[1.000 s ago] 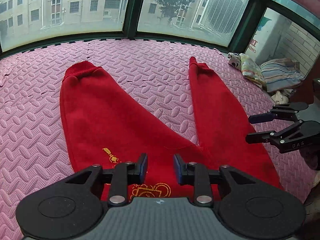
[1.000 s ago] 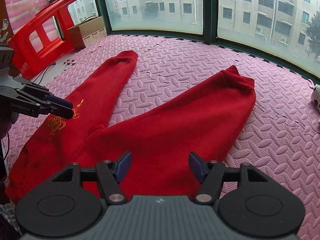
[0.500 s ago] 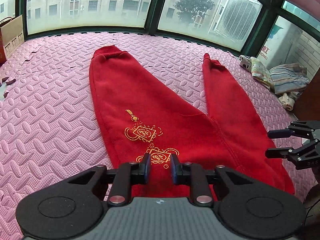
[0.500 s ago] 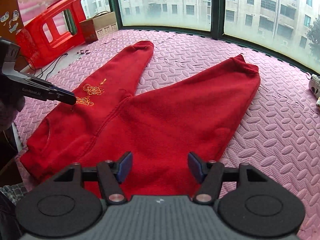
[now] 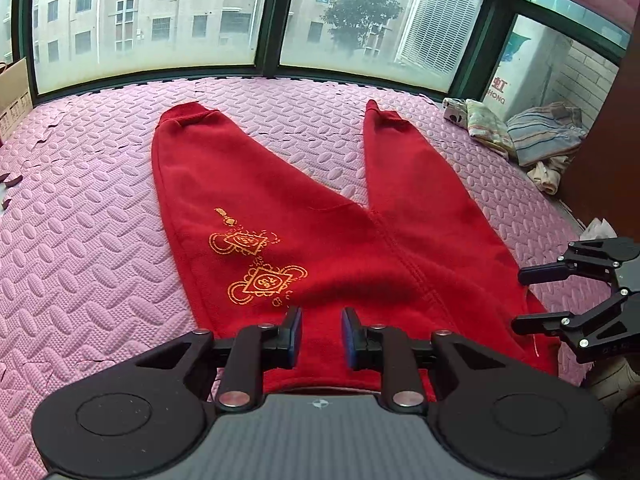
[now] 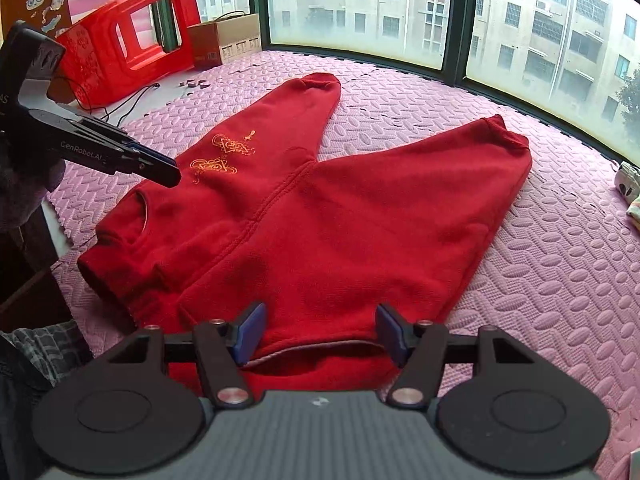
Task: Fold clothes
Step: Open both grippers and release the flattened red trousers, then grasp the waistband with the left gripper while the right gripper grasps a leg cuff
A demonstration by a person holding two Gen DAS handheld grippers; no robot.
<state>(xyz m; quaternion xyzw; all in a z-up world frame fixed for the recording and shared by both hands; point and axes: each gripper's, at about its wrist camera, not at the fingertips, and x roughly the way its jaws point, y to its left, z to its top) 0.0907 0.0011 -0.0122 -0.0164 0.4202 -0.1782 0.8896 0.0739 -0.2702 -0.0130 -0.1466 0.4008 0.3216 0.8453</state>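
Where the floor is seen, it is covered with pink foam mats (image 5: 80, 216) stamped with a wavy pattern, and the room is closed at the far side by a row of large windows (image 5: 144, 20) in dark frames, through which apartment blocks are seen. Spread flat on the mats is a pair of red trousers (image 5: 288, 216), its two legs splayed apart toward the windows and its waistband lying nearest the cameras; gold embroidery (image 5: 256, 260) is carried on the left leg. Over the waistband the left gripper (image 5: 320, 332) is held with its jaws parted by a narrow gap, no cloth being seen between the blue pads. Further right, at the other end of the waistband, the right gripper (image 6: 320, 332) is held with its jaws spread wide, and the slightly gaping waist edge is seen between them without being pinched. Only in the left wrist view are a heap of striped and patterned clothes (image 5: 536, 136) at the right edge of the mats and a white slatted unit (image 5: 436, 28) outside the glass shown. Only in the right wrist view are a red plastic chair (image 6: 128, 36), a cardboard box (image 6: 226, 42) beside it, a dark cable (image 6: 132, 100) on the floor and small torn-off foam pieces shown.
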